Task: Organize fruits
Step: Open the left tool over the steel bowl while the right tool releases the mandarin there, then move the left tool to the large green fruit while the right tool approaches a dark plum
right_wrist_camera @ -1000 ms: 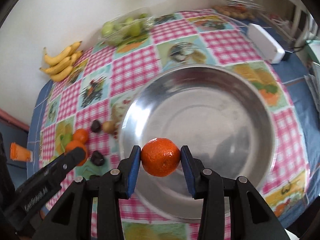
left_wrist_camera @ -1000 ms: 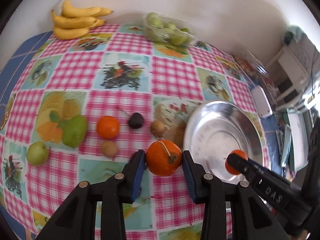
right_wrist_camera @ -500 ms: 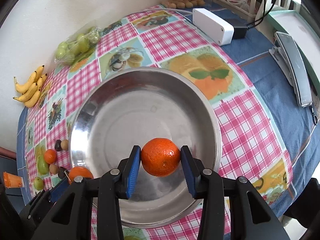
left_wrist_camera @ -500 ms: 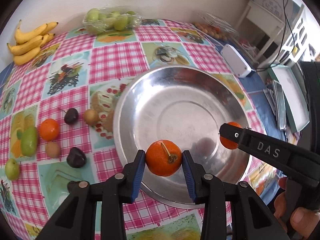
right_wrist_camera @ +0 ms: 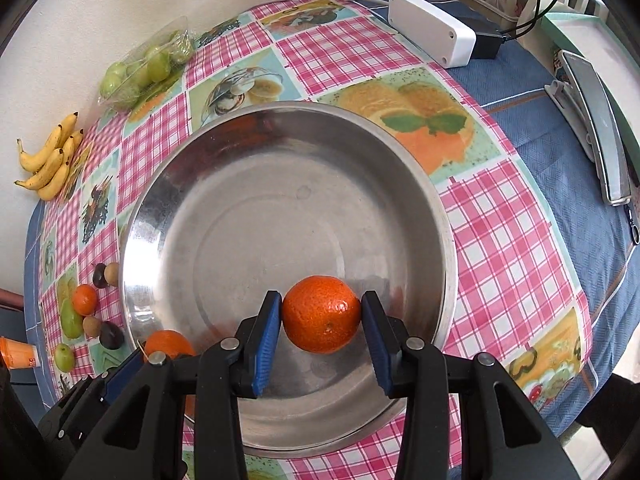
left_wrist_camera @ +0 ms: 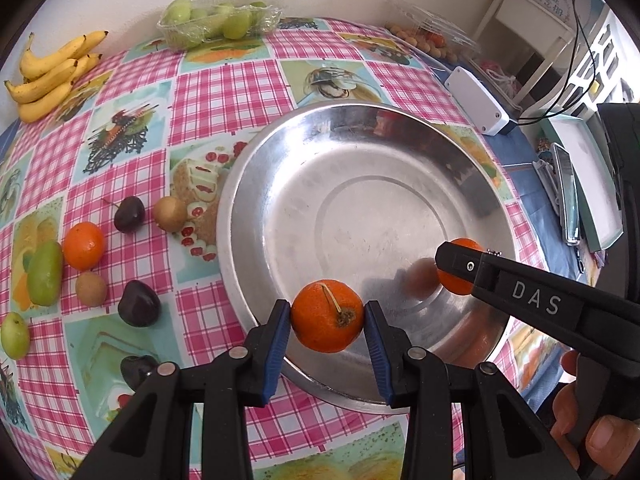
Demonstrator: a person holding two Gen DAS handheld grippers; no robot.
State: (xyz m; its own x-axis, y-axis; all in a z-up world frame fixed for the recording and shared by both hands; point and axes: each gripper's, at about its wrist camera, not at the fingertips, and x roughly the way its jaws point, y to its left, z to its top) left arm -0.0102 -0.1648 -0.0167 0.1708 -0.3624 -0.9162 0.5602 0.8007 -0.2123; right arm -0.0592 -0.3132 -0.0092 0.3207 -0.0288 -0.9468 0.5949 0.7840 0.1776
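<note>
My left gripper [left_wrist_camera: 326, 322] is shut on a stemmed orange [left_wrist_camera: 326, 316] over the near rim of the steel bowl [left_wrist_camera: 256, 184]. My right gripper [right_wrist_camera: 321, 316] is shut on a second orange [right_wrist_camera: 322, 314] over the bowl's [right_wrist_camera: 436, 216] near side; that orange also shows in the left wrist view [left_wrist_camera: 460, 280]. The left gripper's orange shows at lower left in the right wrist view [right_wrist_camera: 168, 344]. The bowl holds no fruit.
Left of the bowl lie a small orange [left_wrist_camera: 84, 246], dark plums [left_wrist_camera: 138, 304], brown fruits [left_wrist_camera: 170, 213], a green mango [left_wrist_camera: 46, 274] and a green apple [left_wrist_camera: 14, 334]. Bananas [left_wrist_camera: 52, 76] and a tray of green fruit [left_wrist_camera: 216, 20] sit at the back. A white box [left_wrist_camera: 478, 100] lies right.
Both grippers have moved in lower over the bowl with their oranges. The bowl looks larger and nearer in both views.
</note>
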